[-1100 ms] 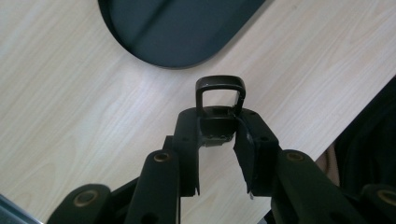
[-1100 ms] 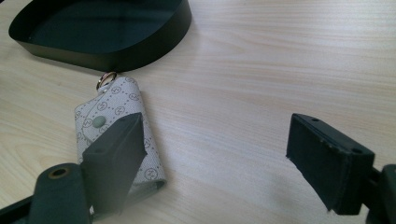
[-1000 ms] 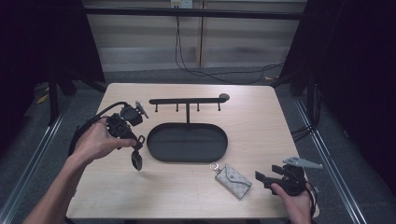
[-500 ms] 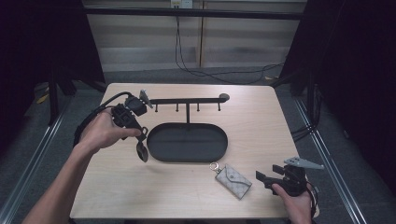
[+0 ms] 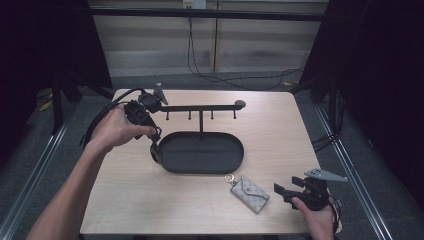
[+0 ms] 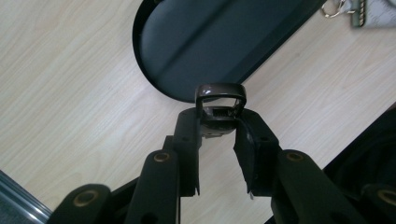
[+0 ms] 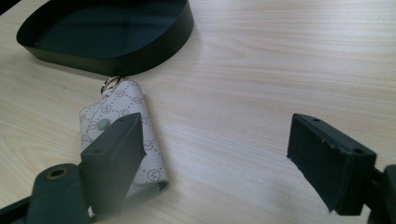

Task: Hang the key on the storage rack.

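At the left of the wooden table (image 5: 150, 200), the left gripper (image 5: 152, 142) was held above the left end of the black oval tray (image 5: 202, 152). Its jaws were closed tightly on a small dark key fob (image 6: 219, 109), whose square metal loop stood out beyond the jaw tips in the left gripper view. In the high view the fob hung down from the jaws just beside the tray's left rim; whether it touched the rim I could not tell.

The tray itself looked empty inside. Behind it stood a black hook rack (image 5: 200, 108), a thin bar on one post, with short pegs pointing down and a round knob at its right end. The left gripper's body was near the left end of this bar.

In front of the tray, close to its near rim but apart from it, lay a grey patterned key pouch (image 5: 249, 193) with a metal ring (image 7: 110, 83) and a snap button, flat on the table.

At the right, near the front corner, the right gripper (image 7: 215, 154) was low over the table. Its jaws stood wide apart and had just been opening a little more. Nothing was between them; the left jaw was just beside the pouch.
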The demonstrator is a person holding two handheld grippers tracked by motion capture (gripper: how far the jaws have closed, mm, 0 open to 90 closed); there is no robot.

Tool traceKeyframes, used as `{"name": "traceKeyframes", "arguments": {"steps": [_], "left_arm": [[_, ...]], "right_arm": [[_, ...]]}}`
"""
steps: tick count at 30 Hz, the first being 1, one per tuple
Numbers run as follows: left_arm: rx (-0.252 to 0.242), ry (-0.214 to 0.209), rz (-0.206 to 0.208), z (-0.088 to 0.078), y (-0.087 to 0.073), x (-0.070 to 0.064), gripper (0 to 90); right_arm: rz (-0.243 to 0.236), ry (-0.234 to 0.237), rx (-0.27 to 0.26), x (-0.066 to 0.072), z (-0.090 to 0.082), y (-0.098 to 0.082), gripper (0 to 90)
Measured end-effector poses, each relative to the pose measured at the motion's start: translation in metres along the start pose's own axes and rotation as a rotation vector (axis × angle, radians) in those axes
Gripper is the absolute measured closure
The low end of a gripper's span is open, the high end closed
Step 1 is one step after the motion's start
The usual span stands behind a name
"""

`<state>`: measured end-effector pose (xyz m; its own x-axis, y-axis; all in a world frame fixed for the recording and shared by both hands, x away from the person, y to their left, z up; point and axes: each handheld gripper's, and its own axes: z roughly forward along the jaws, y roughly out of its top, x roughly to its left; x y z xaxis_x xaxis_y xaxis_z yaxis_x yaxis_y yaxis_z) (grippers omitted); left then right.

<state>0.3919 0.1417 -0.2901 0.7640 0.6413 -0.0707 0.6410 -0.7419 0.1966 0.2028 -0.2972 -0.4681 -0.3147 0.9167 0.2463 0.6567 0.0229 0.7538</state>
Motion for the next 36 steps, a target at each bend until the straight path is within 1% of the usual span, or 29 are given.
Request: {"name": "traceKeyframes", "arguments": {"steps": [3,5,7,11,13,15,16,18,19,23,27,28,29,30,32,34,36], "left_arm": [[0.018,0.022,0.001,0.0,0.006,0.0,70.8],[0.013,0.015,-0.008,0.001,0.01,0.001,70.8],[0.017,0.025,-0.019,0.002,0.013,0.003,70.8],[0.026,0.044,-0.019,0.01,0.02,0.003,70.8],[0.037,0.035,-0.024,0.014,0.024,0.006,70.8],[0.028,0.04,-0.04,0.015,0.027,0.009,70.8],[0.031,0.039,-0.045,0.016,0.028,0.01,70.8],[0.033,0.055,-0.058,0.017,0.031,0.013,70.8],[0.026,0.051,-0.071,0.017,0.032,0.014,70.8],[0.035,0.061,-0.084,0.021,0.038,0.017,70.8],[0.042,0.043,-0.093,0.027,0.042,0.022,70.8],[0.039,0.029,-0.098,0.028,0.043,0.023,70.8],[0.037,0.031,-0.096,0.028,0.044,0.023,70.8],[0.038,0.041,-0.098,0.029,0.046,0.023,70.8],[0.036,0.03,-0.092,0.03,0.047,0.023,70.8],[0.036,0.041,-0.106,0.03,0.049,0.023,70.7],[0.03,0.043,-0.114,0.031,0.05,0.023,70.8]], "right_arm": [[0.0,-0.002,0.003,0.001,0.0,0.0,18.5],[-0.003,0.0,0.003,0.001,0.0,0.0,18.4],[-0.004,0.0,0.004,0.001,0.0,0.0,18.4],[-0.009,0.001,0.005,0.001,0.001,0.0,18.4],[-0.008,0.003,0.012,0.001,0.002,0.0,18.3],[-0.01,0.009,0.017,0.001,0.003,0.0,18.2],[-0.012,0.009,0.017,0.002,0.003,0.0,18.2],[-0.013,0.01,0.016,0.001,0.002,0.0,18.2],[-0.012,0.009,0.016,0.001,0.002,0.0,18.2],[-0.016,0.004,0.024,0.002,0.003,0.0,18.2],[-0.021,0.005,0.026,0.002,0.003,0.0,18.2],[-0.02,0.005,0.027,0.002,0.003,0.0,18.2],[-0.019,0.005,0.026,0.002,0.003,0.0,18.2],[-0.019,0.006,0.026,0.002,0.003,0.0,18.2],[-0.021,0.006,0.028,0.002,0.004,0.0,18.2],[-0.021,0.007,0.027,0.002,0.003,0.0,18.2],[-0.021,0.007,0.026,0.002,0.003,0.0,18.2]]}}
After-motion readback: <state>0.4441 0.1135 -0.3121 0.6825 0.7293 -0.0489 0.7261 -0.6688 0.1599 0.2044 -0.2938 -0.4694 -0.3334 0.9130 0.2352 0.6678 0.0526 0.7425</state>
